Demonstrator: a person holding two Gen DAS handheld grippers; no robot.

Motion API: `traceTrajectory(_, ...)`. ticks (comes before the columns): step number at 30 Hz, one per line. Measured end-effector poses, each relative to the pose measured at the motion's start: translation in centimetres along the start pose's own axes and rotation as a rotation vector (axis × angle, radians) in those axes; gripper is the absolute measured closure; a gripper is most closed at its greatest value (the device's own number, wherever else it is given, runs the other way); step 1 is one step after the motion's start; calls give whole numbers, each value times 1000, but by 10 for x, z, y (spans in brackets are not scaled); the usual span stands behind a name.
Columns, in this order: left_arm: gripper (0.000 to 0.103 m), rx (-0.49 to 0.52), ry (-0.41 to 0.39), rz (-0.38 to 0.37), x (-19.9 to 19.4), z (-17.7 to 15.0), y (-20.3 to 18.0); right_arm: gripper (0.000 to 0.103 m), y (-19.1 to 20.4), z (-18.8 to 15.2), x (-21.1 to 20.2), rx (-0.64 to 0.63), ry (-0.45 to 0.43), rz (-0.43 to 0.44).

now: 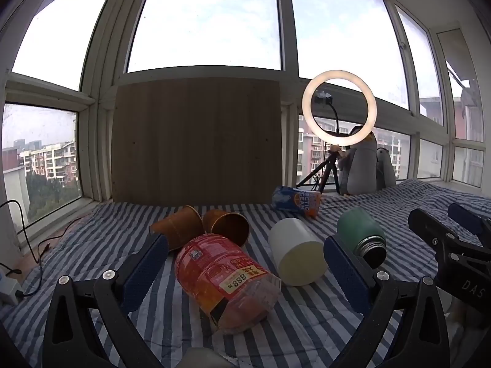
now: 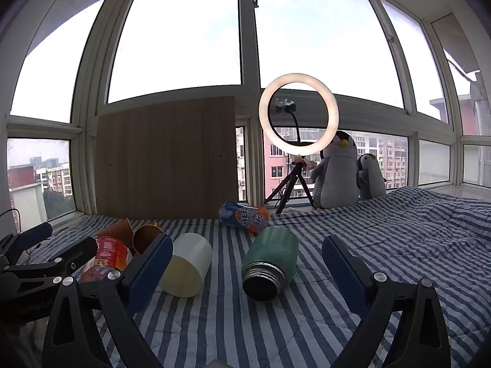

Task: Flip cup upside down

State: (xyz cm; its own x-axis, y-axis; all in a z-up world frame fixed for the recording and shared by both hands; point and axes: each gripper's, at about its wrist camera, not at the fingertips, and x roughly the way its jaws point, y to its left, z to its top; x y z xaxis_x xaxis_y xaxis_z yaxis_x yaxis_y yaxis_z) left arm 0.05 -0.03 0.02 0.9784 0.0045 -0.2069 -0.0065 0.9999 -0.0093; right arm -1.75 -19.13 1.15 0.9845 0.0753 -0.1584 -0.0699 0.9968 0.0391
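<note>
Two brown paper cups point(image 1: 199, 225) lying sideways on striped cloth point(image 1: 92, 236), beside red-labelled clear plastic bottle point(image 1: 225, 279). Near them, pale cylindrical cup point(image 1: 296, 254) and green metal flask point(image 2: 270, 263), both tipped over, insides unclear. Left gripper point(image 1: 245, 263) and right gripper point(image 2: 247, 265) spread wide, holding nothing.

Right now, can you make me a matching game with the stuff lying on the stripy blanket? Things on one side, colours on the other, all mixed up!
Things:
1. flask
2. plastic jar
3. plain cup
4. paper cups

Colours:
A. brown
B. white
C. green with a dark open mouth
D. red label reading 888

Pairs: 1-C, 2-D, 3-B, 4-A
</note>
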Motion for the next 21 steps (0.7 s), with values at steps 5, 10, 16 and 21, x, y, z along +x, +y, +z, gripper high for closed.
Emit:
traceTrajectory(5,0,-1,-1,3,1,0,-1,6,0,0,0,0,0,1)
traceTrajectory(10,0,-3,-3,-4,0,0,0,6,0,0,-1,0,-1,1)
traceTrajectory(16,0,-4,-6,-2,0,-3,-1,6,1,1,-1,-1,-3,0)
traceTrajectory(21,0,-6,-7,-1,1,-5,-3,6,0,1,-1,0,-3,0)
